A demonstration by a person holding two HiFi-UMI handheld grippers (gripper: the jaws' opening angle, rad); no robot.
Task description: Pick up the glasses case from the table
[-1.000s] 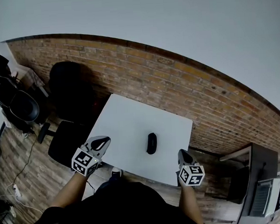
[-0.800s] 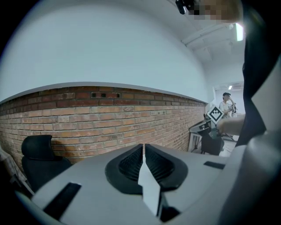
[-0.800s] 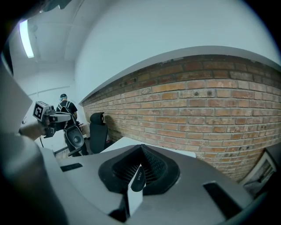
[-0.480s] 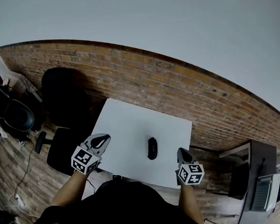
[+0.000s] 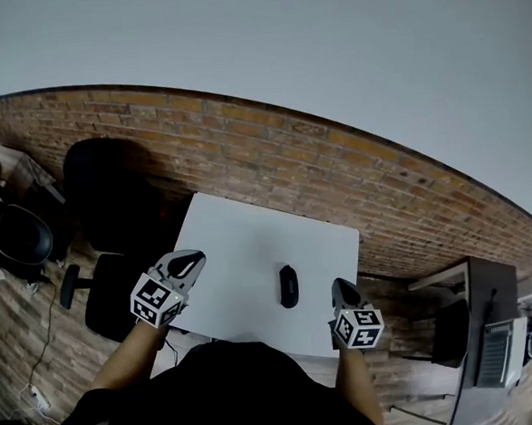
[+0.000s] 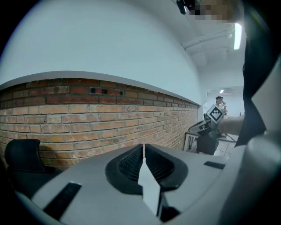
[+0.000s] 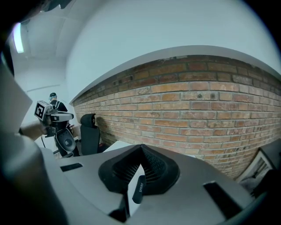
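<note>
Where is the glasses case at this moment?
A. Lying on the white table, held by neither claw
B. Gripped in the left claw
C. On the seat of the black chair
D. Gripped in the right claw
A: the head view shows the glasses case lying flat on the white table, clear of the left claw and the right claw, both of which are shut on nothing.
</note>
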